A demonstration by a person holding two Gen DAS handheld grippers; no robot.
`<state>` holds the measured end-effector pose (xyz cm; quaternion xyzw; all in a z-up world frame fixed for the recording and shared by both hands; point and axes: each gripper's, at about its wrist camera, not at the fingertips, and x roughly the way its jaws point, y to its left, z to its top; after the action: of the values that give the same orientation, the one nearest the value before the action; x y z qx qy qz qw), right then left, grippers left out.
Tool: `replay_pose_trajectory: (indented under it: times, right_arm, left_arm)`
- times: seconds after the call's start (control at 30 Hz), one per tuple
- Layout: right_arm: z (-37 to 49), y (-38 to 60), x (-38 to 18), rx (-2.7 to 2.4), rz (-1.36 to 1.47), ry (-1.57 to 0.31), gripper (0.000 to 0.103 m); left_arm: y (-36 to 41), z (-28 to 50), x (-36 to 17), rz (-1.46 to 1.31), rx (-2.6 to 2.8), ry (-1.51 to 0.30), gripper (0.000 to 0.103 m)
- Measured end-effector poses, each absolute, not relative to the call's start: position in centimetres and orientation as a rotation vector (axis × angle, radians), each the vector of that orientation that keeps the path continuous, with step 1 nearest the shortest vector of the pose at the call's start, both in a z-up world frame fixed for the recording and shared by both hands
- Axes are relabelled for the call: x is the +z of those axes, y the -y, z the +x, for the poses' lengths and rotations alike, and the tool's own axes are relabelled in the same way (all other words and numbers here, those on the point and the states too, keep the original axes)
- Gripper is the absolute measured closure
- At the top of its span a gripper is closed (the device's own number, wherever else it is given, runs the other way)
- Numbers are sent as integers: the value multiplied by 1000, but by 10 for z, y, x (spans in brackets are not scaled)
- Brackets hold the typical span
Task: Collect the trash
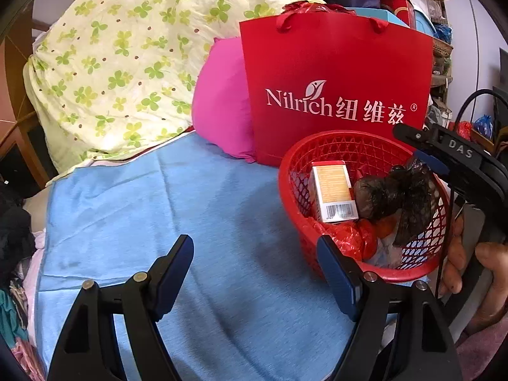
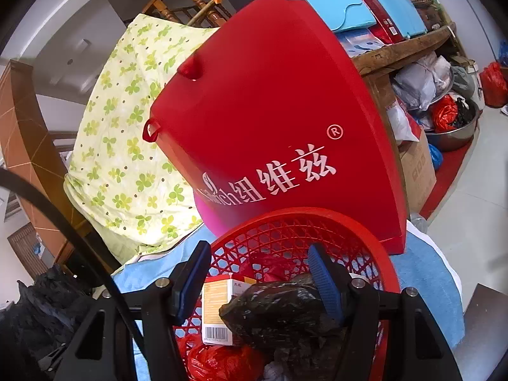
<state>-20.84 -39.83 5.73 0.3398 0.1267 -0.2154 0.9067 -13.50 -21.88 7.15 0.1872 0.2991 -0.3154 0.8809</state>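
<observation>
A red mesh basket (image 1: 317, 146) stands on the blue cloth (image 1: 190, 206). It holds a white and orange box (image 1: 333, 190), a crumpled black plastic bag (image 1: 400, 197) and a red plastic bag (image 1: 349, 235). My left gripper (image 1: 255, 270) is open and empty over the cloth, left of the basket. My right gripper (image 2: 258, 273) is open just above the basket (image 2: 285, 219). The black bag (image 2: 285, 311) lies between and below its fingers, next to the box (image 2: 219, 311). The right gripper also shows in the left wrist view (image 1: 422, 146).
A red paper gift bag (image 1: 336, 85) stands right behind the basket, with a pink pillow (image 1: 219, 101) and a clover-print quilt (image 1: 120, 63) to its left. Cluttered shelves, boxes and a metal bowl (image 2: 454, 133) are on the right.
</observation>
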Motion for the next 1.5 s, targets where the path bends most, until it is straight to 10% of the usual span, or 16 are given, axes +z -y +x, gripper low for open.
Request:
replay_pose_trajectory:
  times: [1.5]
  right_arm:
    - [-194,246,75,-386,337,-304,35]
  left_arm:
    - [89,-128,86,273,-482,-694,22]
